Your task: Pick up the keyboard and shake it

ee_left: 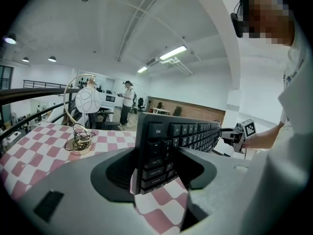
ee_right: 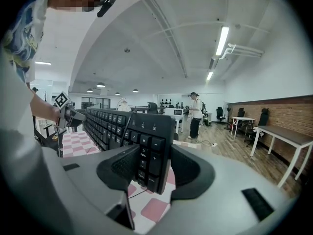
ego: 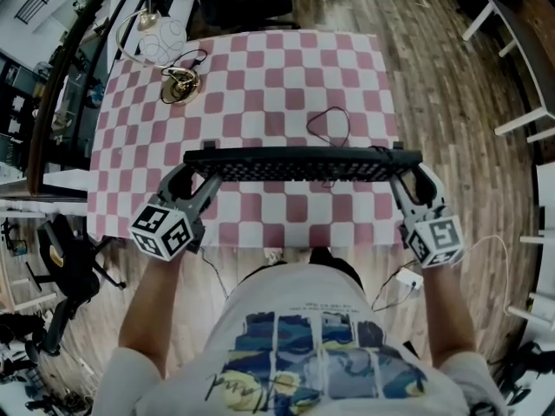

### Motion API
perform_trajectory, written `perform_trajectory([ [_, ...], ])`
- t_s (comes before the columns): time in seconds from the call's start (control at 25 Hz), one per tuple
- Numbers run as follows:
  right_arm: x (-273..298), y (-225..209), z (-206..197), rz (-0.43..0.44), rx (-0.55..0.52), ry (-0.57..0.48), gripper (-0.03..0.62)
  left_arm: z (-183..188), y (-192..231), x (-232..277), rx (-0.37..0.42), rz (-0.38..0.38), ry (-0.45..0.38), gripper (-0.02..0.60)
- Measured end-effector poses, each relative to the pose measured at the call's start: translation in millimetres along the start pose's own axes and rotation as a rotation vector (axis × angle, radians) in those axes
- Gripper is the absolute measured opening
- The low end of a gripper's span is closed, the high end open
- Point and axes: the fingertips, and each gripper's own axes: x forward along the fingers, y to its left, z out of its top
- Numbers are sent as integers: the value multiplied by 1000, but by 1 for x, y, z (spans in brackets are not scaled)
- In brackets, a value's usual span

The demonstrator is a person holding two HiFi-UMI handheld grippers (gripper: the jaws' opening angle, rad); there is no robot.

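While being gripped at both ends, the black keyboard (ego: pixel 303 165) is hanging clear above the near half of the pink-and-white checked tabletop (ego: pixel 286 76), running parallel to its near edge; the left gripper (ego: pixel 192 183) is pinching the Esc end, its two jaws pressing against the keyboard's opposite faces; the right gripper (ego: pixel 408 183) is clamping the number-pad end in the same manner; the keyboard's thin cable (ego: pixel 329 126) is looping on the tabletop just beyond the keyboard's far side; a lamp (ego: pixel 165 46) with a white globe and a gold base is standing near the far left corner of the tabletop; a person (ee_left: pixel 128 102) is standing far off in the room, well beyond the tabletop.
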Motion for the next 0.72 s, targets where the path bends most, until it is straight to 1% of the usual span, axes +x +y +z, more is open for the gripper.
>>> perform_trajectory([
  [0.72,-4,14,-23,5,18,59,186,-32,2,-8,-29,-17,50,236],
])
